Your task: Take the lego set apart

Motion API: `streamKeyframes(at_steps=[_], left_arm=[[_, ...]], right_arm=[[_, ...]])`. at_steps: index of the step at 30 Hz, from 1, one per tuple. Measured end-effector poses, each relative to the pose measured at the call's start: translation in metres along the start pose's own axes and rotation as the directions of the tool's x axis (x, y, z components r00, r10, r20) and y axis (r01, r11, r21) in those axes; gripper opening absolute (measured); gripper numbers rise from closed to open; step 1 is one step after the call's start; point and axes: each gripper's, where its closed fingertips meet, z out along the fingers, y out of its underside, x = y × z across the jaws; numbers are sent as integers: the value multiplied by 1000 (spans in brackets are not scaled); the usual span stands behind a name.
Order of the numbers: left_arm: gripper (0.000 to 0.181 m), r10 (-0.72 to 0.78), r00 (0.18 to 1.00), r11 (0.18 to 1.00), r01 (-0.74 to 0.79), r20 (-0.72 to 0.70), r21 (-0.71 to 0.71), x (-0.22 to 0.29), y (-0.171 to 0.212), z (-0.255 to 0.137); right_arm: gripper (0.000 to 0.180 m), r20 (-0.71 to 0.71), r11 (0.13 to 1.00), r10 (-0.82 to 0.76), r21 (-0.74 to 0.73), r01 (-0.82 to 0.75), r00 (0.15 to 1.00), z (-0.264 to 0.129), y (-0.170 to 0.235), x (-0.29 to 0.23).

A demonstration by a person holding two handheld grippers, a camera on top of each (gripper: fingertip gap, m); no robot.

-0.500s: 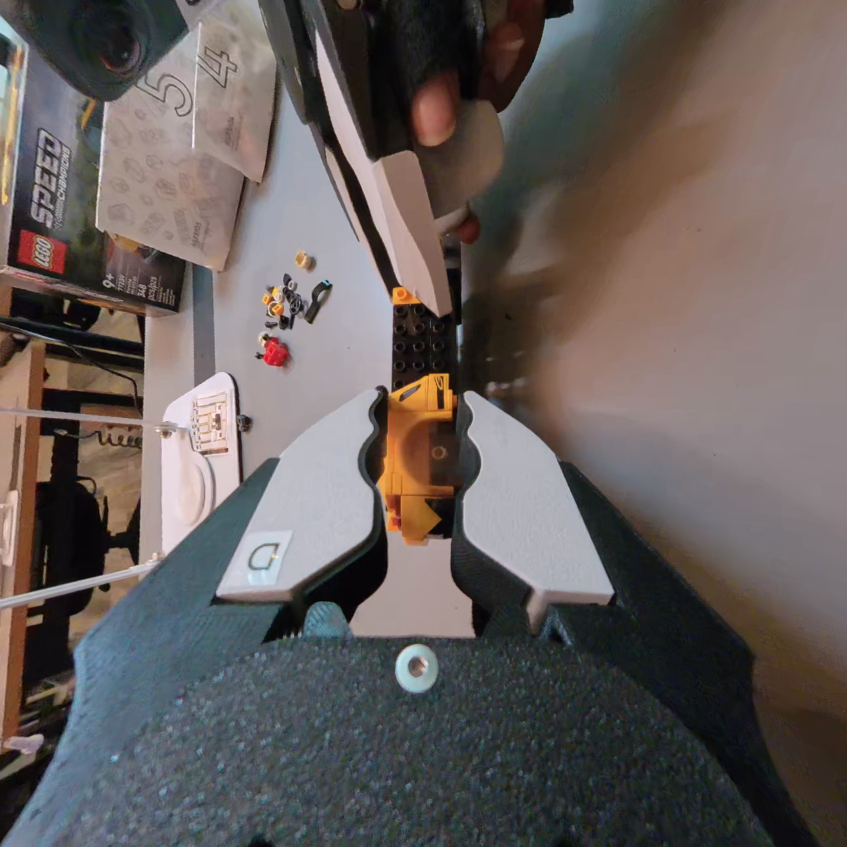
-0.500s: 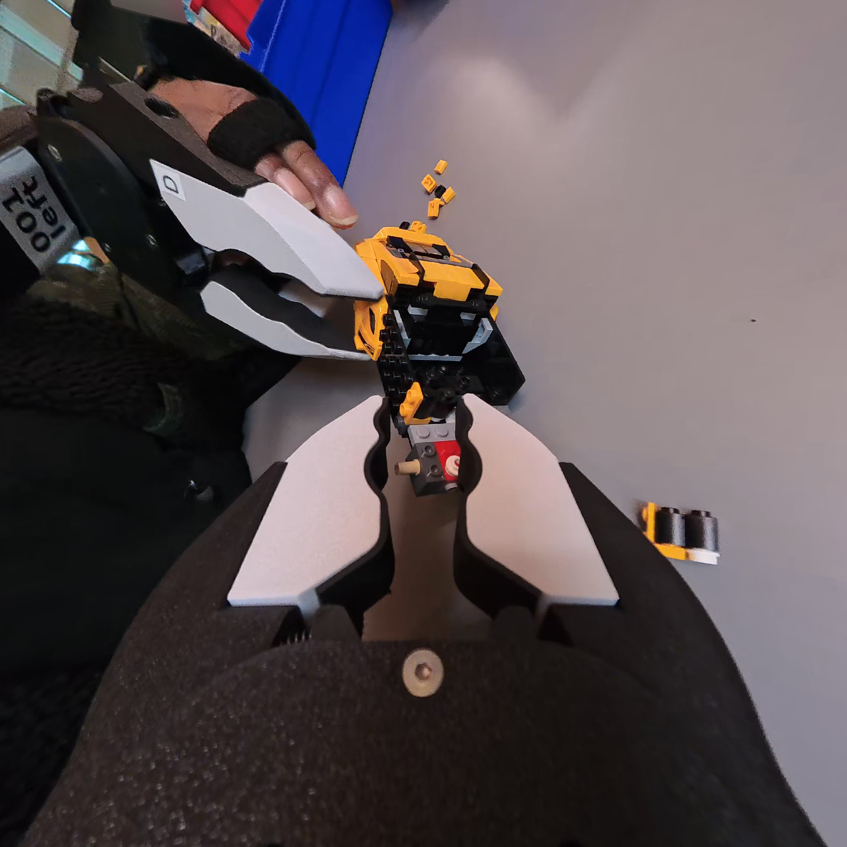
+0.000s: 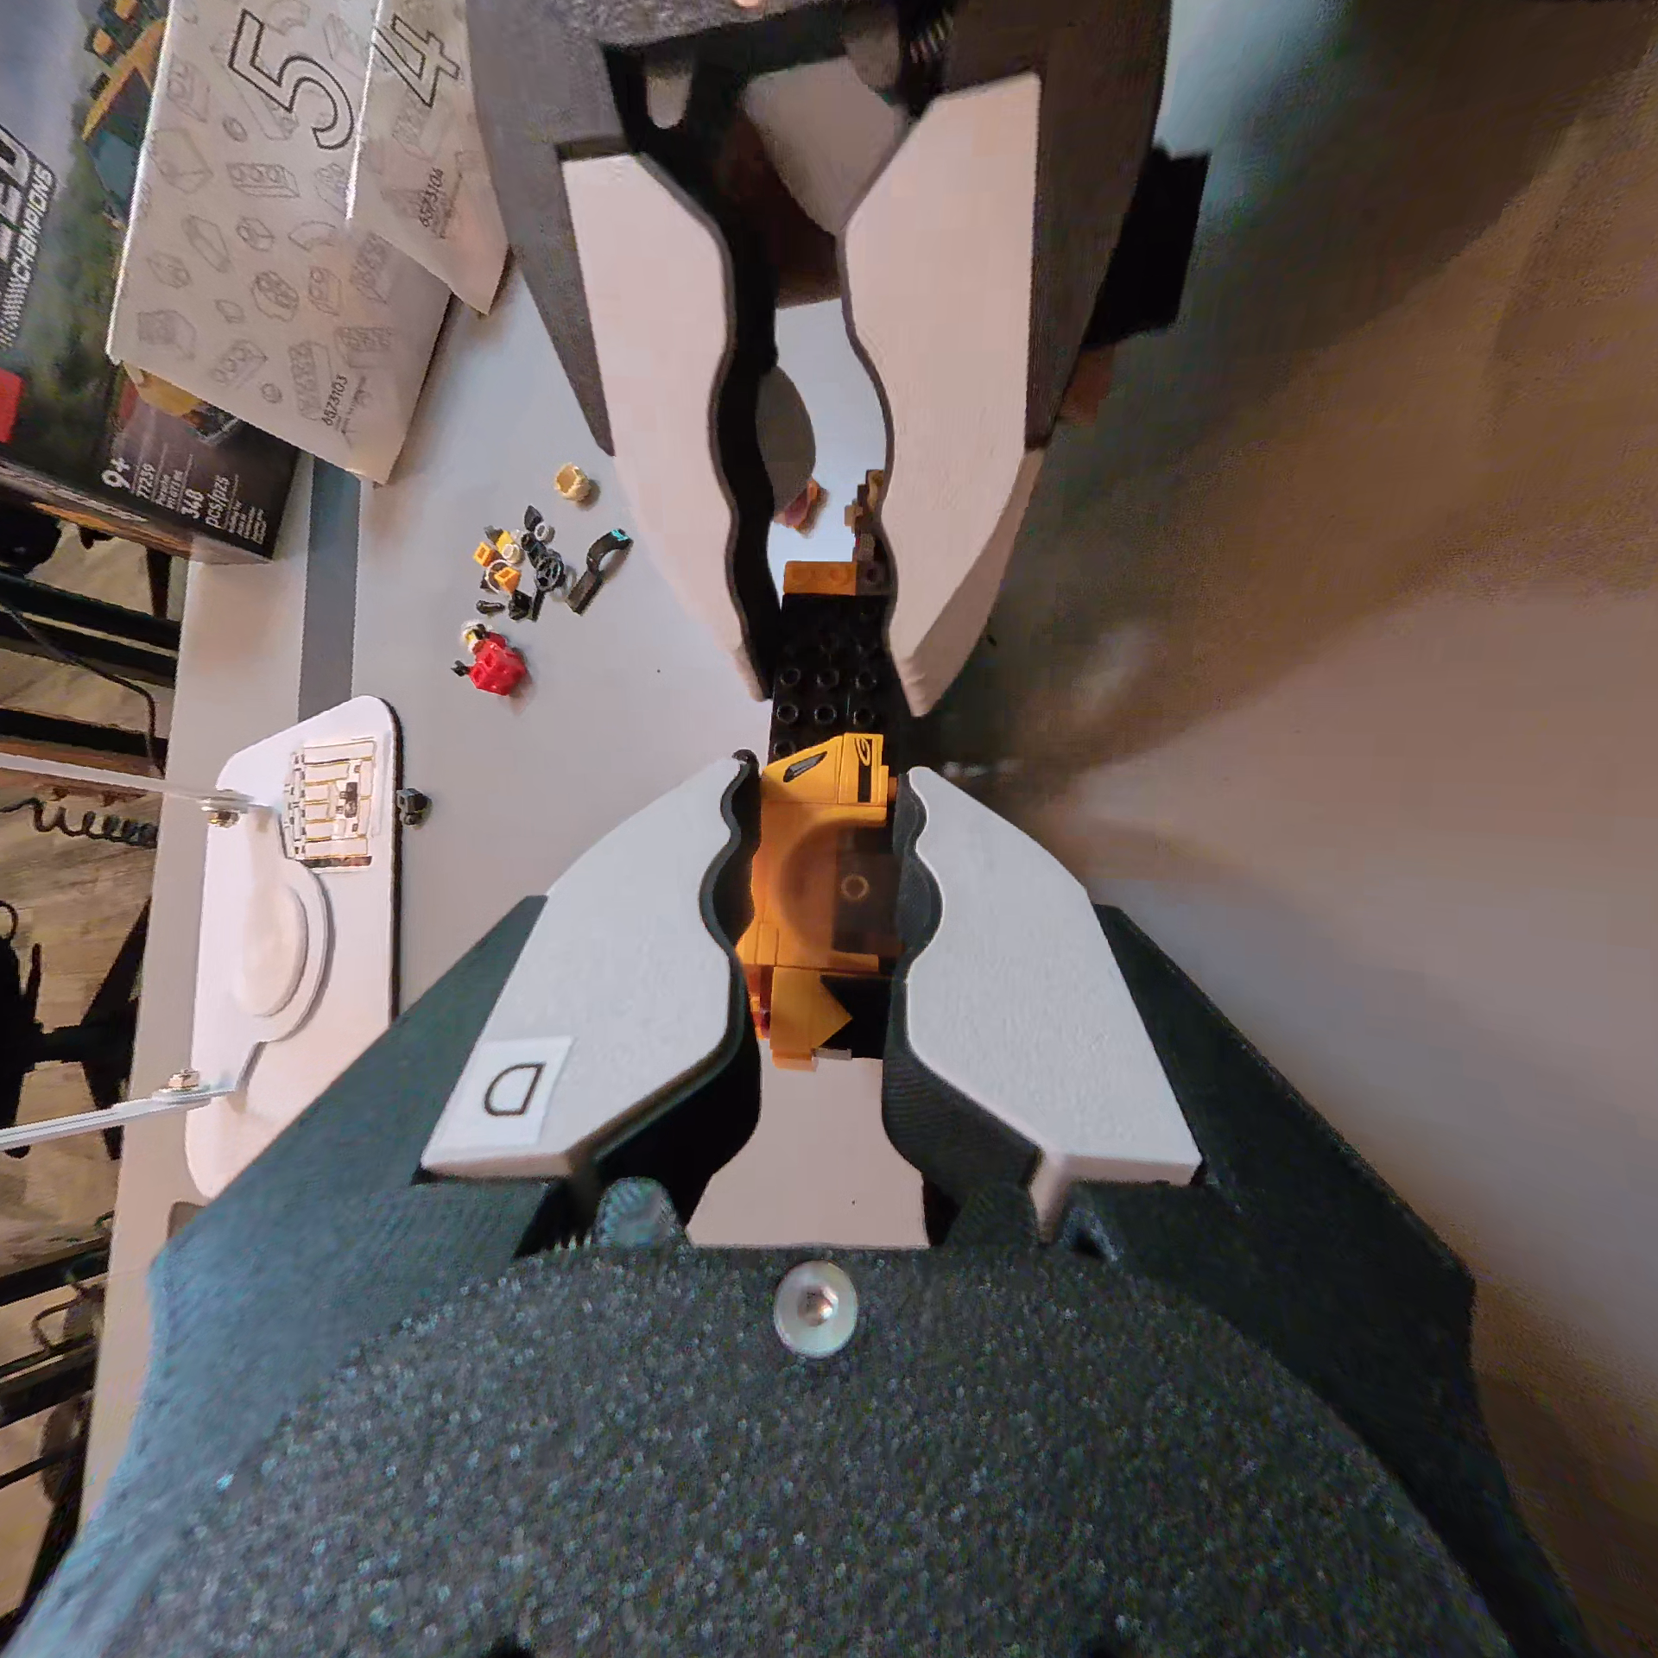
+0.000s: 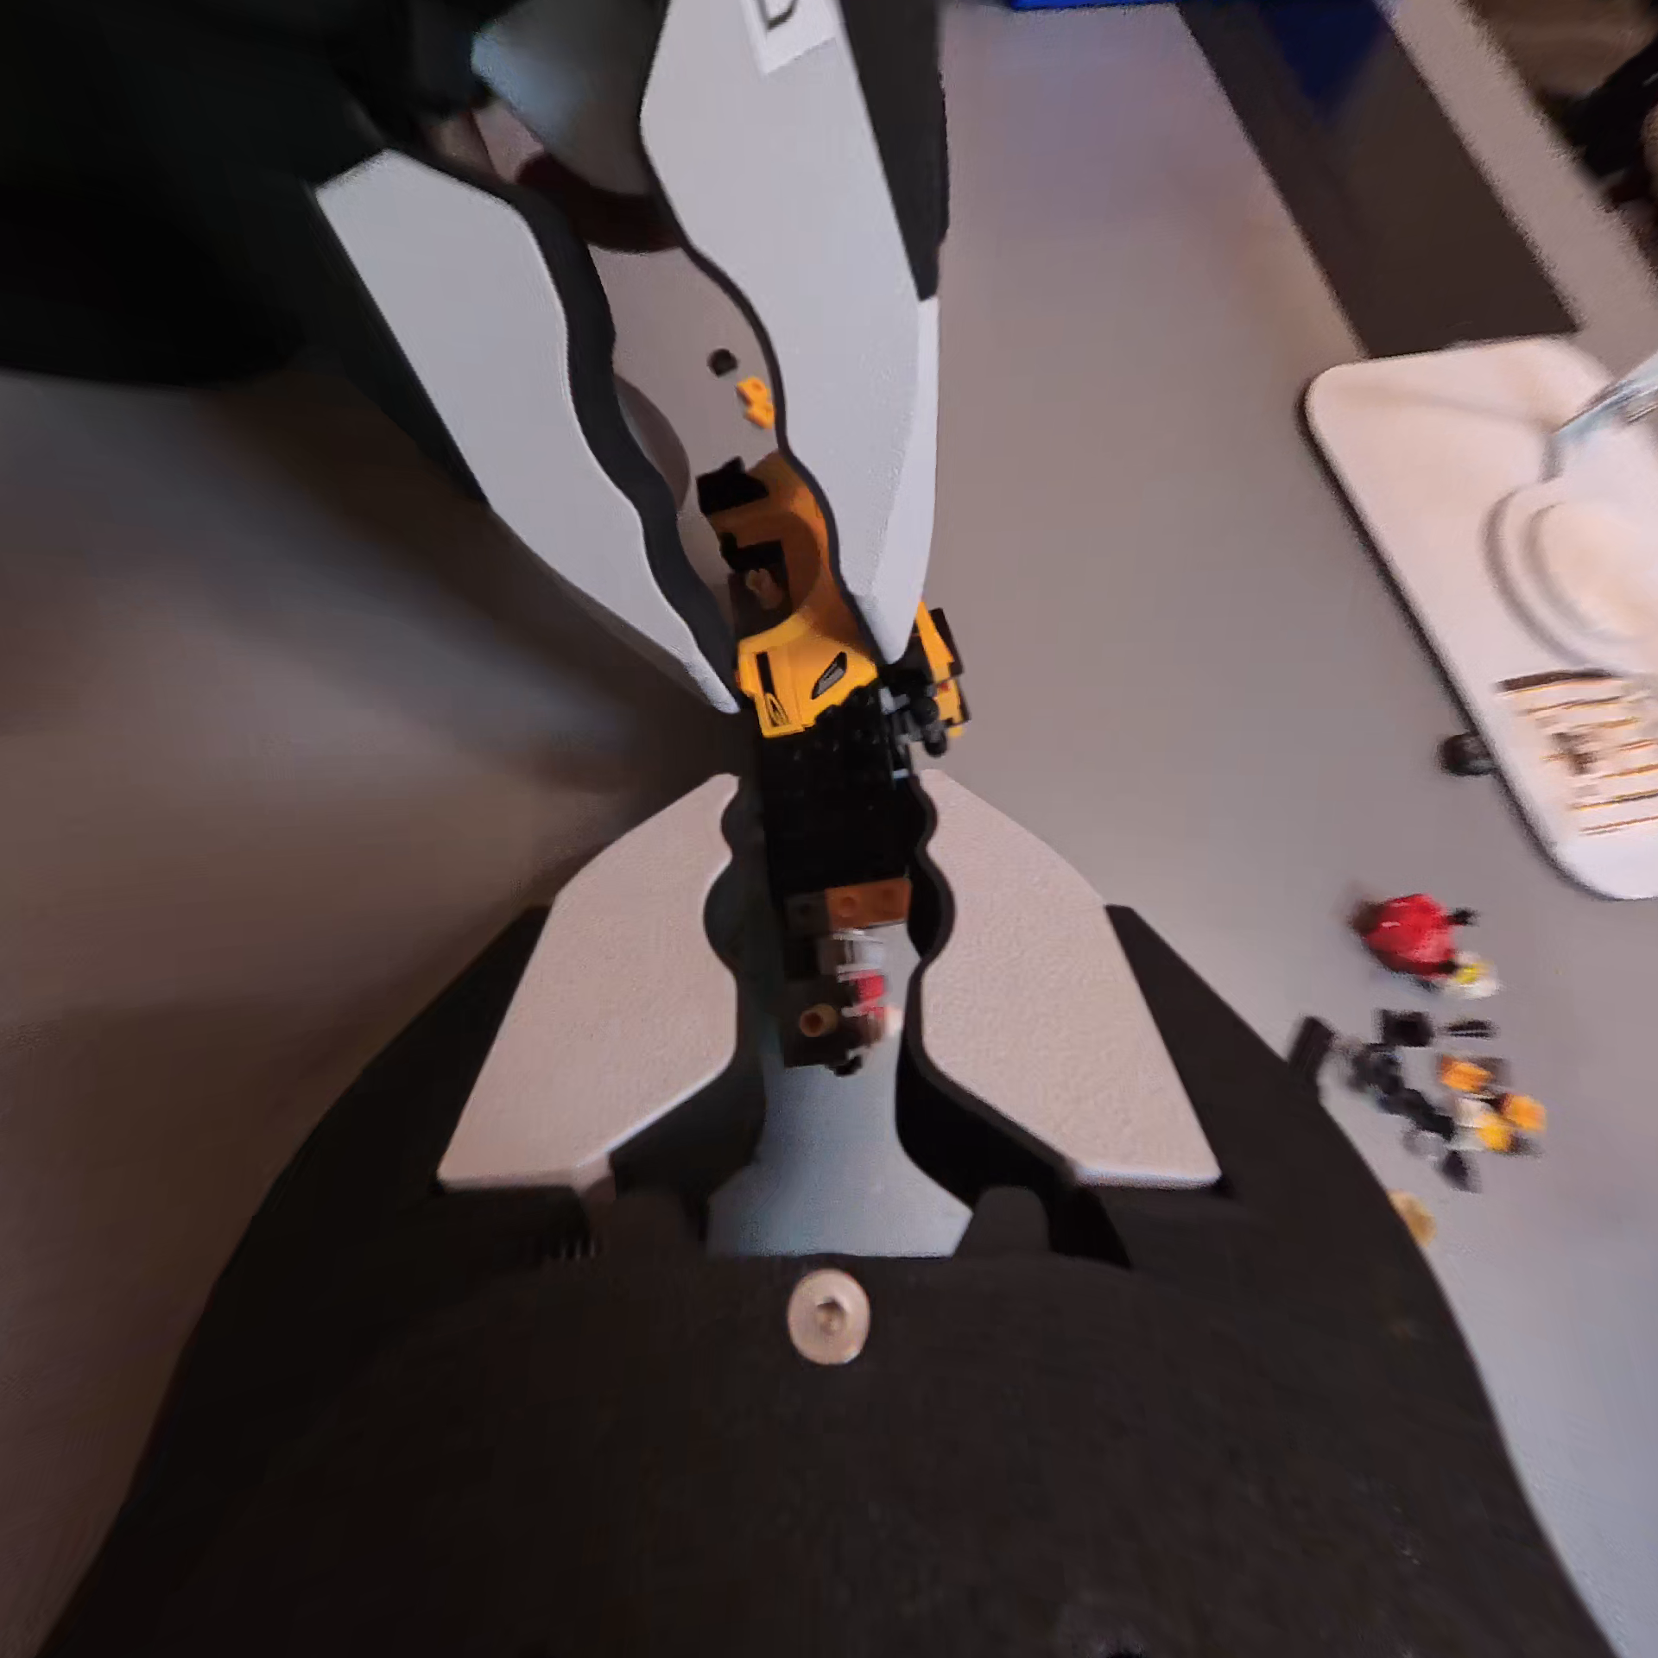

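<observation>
The lego car is held in the air between both grippers, which face each other tip to tip. My left gripper (image 3: 821,772) is shut on the car's yellow body (image 3: 821,888). My right gripper (image 4: 830,781) is shut on the black chassis end (image 4: 830,834), with small grey, orange and red bricks (image 4: 848,978) behind its tips. In the left wrist view the right gripper (image 3: 834,700) comes down from the top onto the black studded plate (image 3: 830,664). In the right wrist view the left gripper (image 4: 807,682) clamps the yellow body (image 4: 789,619). The right wrist view is blurred.
A pile of small loose pieces (image 3: 529,574) and a red piece (image 3: 493,668) lie on the grey table (image 3: 556,789); the pile also shows in the right wrist view (image 4: 1435,1086). A white tray (image 3: 296,942) is beside them. The set's box (image 3: 81,377) and paper bags (image 3: 269,224) lie at the table's far end. My left and right fingertips are right by each other.
The two grippers have swung into one line, facing each other head-on with the car between them. The right wrist view now looks over the loose pile and white tray.
</observation>
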Motion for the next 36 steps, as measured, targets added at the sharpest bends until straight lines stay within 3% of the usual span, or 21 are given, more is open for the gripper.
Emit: streamKeyframes(at_steps=[6, 11, 36], left_arm=[[29, -64, 997, 998, 64, -49, 3, 0, -1, 0], [28, -63, 996, 998, 63, -64, 1, 0, -1, 1], [28, 34, 999, 990, -28, -39, 135, 3, -6, -9]], right_arm=[[29, -91, 987, -161, 1, 162, 983, 0, -2, 2], [28, -100, 983, -185, -13, 185, 978, 1, -2, 2], [28, -72, 997, 63, -37, -66, 995, 0, -5, -5]])
